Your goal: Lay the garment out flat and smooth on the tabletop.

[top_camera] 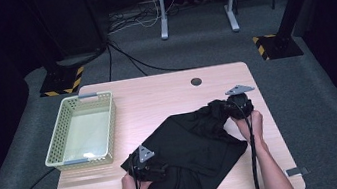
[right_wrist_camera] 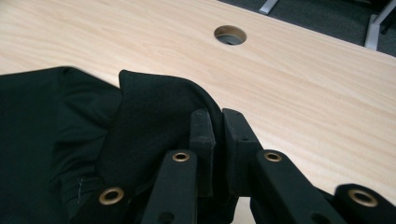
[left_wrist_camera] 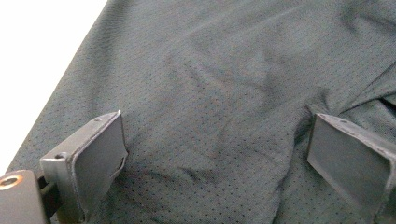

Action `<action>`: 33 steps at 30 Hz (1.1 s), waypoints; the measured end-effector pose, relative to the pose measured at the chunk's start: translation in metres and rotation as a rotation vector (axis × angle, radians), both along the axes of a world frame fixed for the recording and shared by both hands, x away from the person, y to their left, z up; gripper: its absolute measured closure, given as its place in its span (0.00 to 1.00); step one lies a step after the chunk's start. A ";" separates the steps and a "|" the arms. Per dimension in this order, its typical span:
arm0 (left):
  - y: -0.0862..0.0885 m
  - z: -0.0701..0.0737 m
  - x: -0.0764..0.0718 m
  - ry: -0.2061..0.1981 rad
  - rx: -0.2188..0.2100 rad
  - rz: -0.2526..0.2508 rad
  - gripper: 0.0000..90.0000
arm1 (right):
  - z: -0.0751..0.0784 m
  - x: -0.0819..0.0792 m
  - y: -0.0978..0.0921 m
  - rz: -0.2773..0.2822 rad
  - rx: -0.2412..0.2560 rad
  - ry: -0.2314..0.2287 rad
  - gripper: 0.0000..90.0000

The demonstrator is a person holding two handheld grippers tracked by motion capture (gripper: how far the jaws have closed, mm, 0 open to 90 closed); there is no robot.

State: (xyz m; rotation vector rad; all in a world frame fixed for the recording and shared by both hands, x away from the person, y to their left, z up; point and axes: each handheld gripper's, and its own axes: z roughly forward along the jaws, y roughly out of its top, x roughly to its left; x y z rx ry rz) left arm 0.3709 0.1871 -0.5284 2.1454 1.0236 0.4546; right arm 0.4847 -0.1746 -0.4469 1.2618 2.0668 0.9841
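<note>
A black mesh garment [top_camera: 189, 147] lies crumpled on the right half of the wooden table [top_camera: 156, 96]. My left gripper [top_camera: 154, 167] rests at the garment's near left corner. In the left gripper view its jaws [left_wrist_camera: 219, 119] stand wide open just above the dark cloth [left_wrist_camera: 210, 70], holding nothing. My right gripper [top_camera: 233, 105] is at the garment's far right end. In the right gripper view its jaws [right_wrist_camera: 215, 114] are shut on a raised fold of the black cloth [right_wrist_camera: 154, 107].
A pale green plastic basket [top_camera: 111, 128] stands on the table's left side, with nothing in it. A round cable hole [top_camera: 196, 81] sits near the far edge. Bare wood [right_wrist_camera: 303, 93] lies beyond the garment. A desk frame and cables are on the floor behind.
</note>
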 end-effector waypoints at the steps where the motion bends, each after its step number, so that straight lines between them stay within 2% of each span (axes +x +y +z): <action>1: 0.000 0.000 0.000 0.000 0.000 0.000 0.05 | -0.001 0.004 0.000 -0.002 -0.008 0.003 0.92; 7: 0.000 0.000 0.000 0.000 0.001 -0.001 0.05 | 0.000 0.029 0.001 -0.028 -0.003 0.016 0.92; 12: 0.000 0.000 0.000 0.001 0.002 -0.001 0.05 | 0.000 0.048 0.006 -0.051 -0.038 0.011 0.92; 15: 0.000 0.000 0.000 0.001 0.002 -0.001 0.05 | -0.004 0.061 0.005 -0.078 -0.049 0.046 0.90; 18: 0.000 0.000 0.000 0.000 0.002 -0.001 0.05 | -0.010 0.071 0.003 -0.124 -0.065 0.079 0.82; 23: 0.000 0.000 0.000 0.001 0.002 -0.001 0.05 | -0.015 0.071 -0.004 -0.172 -0.046 0.090 0.67; 25: 0.000 0.000 0.000 0.000 0.002 -0.001 0.05 | -0.015 0.067 -0.007 -0.168 -0.025 0.093 0.62; 27: 0.000 0.000 0.000 0.000 0.002 -0.001 0.05 | -0.015 0.064 -0.008 -0.162 -0.011 0.122 0.55; 29: 0.000 0.000 0.000 0.000 0.001 -0.001 0.05 | -0.016 0.059 -0.008 -0.137 0.010 0.127 0.52; 30: 0.000 0.000 0.000 0.000 0.002 -0.001 0.05 | -0.018 0.057 -0.005 -0.127 0.002 0.135 0.47; 33: 0.000 0.000 0.000 0.000 0.002 -0.001 0.05 | -0.030 0.053 0.006 -0.076 -0.016 0.197 0.44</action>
